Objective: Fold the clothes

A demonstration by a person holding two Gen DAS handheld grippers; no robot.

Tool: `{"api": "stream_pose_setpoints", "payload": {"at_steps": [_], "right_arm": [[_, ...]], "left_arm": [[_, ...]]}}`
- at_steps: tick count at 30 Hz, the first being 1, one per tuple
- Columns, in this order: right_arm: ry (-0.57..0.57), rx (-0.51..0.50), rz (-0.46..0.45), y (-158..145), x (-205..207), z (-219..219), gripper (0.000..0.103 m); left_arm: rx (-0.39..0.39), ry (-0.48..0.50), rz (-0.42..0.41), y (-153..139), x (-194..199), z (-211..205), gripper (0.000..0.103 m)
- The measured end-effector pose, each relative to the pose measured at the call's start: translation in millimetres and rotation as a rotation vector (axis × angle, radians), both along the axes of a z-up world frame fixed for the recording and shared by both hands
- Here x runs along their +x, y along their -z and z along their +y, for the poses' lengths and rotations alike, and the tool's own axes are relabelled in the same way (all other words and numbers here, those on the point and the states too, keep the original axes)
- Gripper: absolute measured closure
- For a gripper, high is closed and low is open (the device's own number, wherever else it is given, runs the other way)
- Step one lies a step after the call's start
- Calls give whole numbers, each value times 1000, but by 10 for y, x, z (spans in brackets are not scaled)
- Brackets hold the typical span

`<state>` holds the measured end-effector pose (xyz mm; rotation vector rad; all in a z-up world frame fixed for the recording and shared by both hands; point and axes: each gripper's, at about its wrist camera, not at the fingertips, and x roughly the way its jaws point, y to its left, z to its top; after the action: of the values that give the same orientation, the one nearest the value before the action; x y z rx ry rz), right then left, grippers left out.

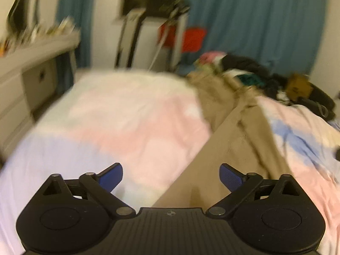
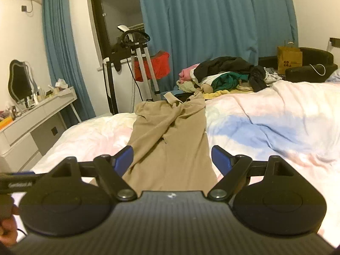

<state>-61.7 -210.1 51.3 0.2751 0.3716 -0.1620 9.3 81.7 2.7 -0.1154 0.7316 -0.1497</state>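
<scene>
Tan trousers (image 2: 170, 140) lie lengthwise on the bed, waistband at the far end, legs running toward me; they also show in the blurred left wrist view (image 1: 229, 140). My right gripper (image 2: 171, 159) is open and empty, hovering over the near end of the trousers. My left gripper (image 1: 171, 177) is open and empty, above the bedspread at the trousers' left edge. Part of the left gripper shows at the left edge of the right wrist view (image 2: 17, 179).
The bed has a pink, white and blue bedspread (image 2: 265, 123). A pile of mixed clothes (image 2: 225, 76) sits at the far end. A white dresser (image 2: 34, 119) stands left of the bed. A garment steamer stand (image 2: 136, 63), blue curtains and a paper bag (image 2: 289, 59) are behind.
</scene>
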Motion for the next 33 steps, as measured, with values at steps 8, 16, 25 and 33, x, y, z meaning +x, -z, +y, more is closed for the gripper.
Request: {"api": "stream_pose_setpoints", "payload": {"at_steps": [8, 16, 25, 33], "right_arm": [[35, 142, 30, 201, 0, -274, 21], [46, 242, 42, 309, -1, -458, 21], [30, 305, 32, 315, -57, -538, 21], [34, 357, 42, 350, -74, -611, 21]], "left_arm": [[-248, -171, 310, 508, 299, 474, 26], [-269, -183, 332, 572, 283, 546, 52], [-384, -171, 339, 542, 147, 550, 53], [-347, -129, 351, 533, 100, 457, 96]]}}
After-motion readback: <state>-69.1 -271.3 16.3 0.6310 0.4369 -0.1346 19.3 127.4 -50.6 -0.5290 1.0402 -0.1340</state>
